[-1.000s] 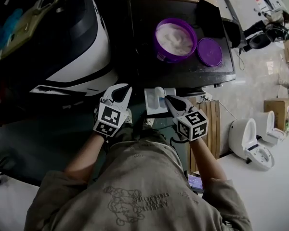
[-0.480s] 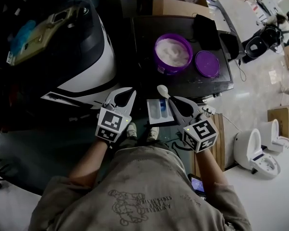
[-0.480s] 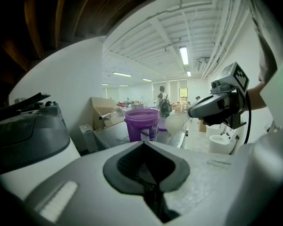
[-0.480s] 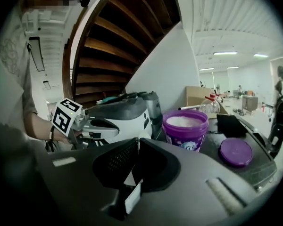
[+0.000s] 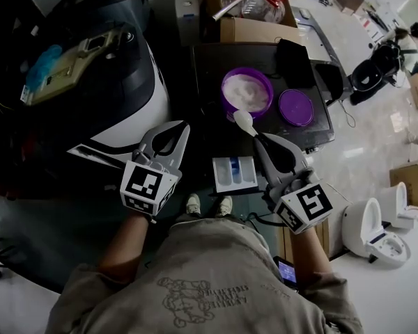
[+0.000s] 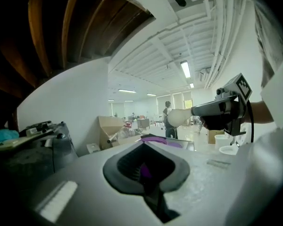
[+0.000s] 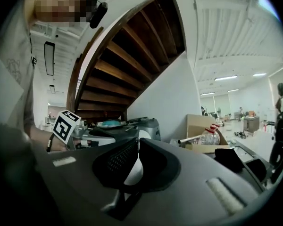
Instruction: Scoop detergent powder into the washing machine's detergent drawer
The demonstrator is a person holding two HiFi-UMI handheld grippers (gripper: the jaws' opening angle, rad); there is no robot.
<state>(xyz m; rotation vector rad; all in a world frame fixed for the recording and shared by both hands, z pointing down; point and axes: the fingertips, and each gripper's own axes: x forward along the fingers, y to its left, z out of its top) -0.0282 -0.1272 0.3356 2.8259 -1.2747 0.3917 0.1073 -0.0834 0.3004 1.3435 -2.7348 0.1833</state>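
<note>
The right tool (image 5: 261,141) is clamped nearly shut on the handle of a white scoop (image 5: 244,122), whose bowl sticks out past the jaw tips. The gripper's own view shows the pale handle pinched between the two dark pads. The bowl hangs just short of the near rim of the purple tub (image 5: 225,89). The tub stands open ahead of the tool with white detergent powder (image 5: 248,89) inside. Whether the bowl already carries powder cannot be told, but it reads as the loading step. The next move would then be to dip the bowl over the rim into the powder and lift it level, then bring it back and down to the detergent drawer (image 5: 221,176). That drawer is pulled out below the tool, slightly to its left, with a blue compartment showing. The left tool (image 5: 183,126) is level with the right one on the far side of the drawer, its jaws together on nothing and well apart from the tub. Little blocks the short path — the tub's purple lid (image 5: 296,108) lies off to the right of the scoop on the same dark table (image 5: 212,65), with a black pouch (image 5: 296,56) behind it. Beyond the tub stands a cardboard box (image 5: 245,28) holding a clear bottle (image 5: 259,0). A bulky black-and-white machine (image 5: 129,99) crowds the left tool's outer side — the main spill risk is tipping the scoop over the gap between tub and drawer.
</note>
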